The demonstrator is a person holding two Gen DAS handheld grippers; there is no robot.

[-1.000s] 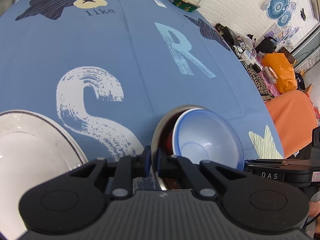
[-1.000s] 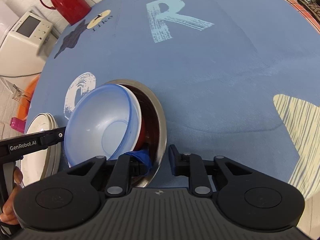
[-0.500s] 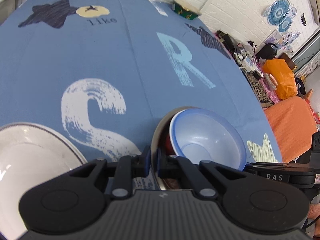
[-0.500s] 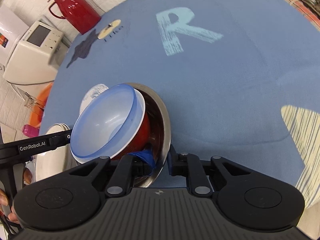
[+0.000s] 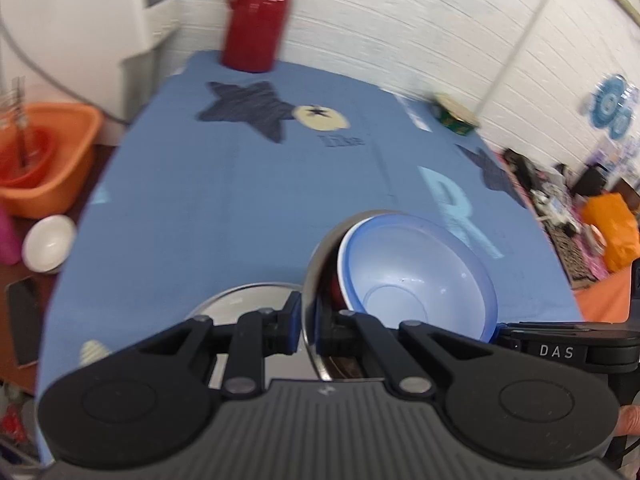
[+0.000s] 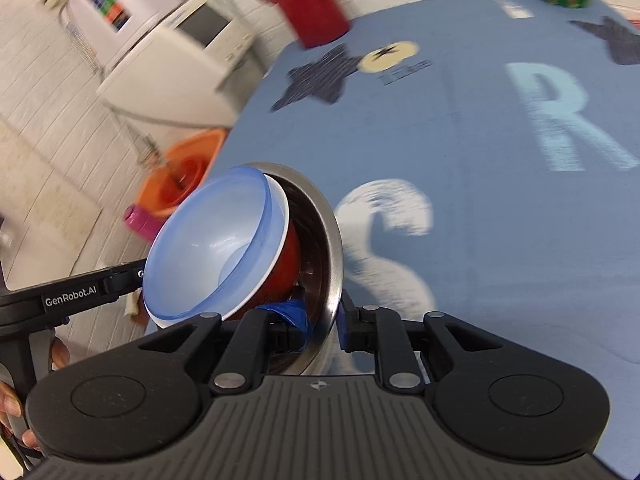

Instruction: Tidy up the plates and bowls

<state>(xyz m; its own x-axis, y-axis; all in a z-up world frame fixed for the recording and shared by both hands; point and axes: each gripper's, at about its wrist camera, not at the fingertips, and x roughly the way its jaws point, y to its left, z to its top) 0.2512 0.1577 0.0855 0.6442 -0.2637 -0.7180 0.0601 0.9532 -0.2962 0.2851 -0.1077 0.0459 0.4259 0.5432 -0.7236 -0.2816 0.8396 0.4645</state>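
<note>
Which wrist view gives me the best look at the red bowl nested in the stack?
The right wrist view: the red bowl shows a broad band of its outer wall between the translucent blue bowl and the steel bowl. The left wrist view shows only a thin red sliver, mostly hidden behind the blue bowl.

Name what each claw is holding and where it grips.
Both hold the steel bowl by its rim: left claw on one side, right claw opposite. Red and blue bowls nest inside.

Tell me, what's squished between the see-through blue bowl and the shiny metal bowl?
A red bowl with a white rim nests between the translucent blue bowl and the steel bowl, plainest in the right wrist view.
</note>
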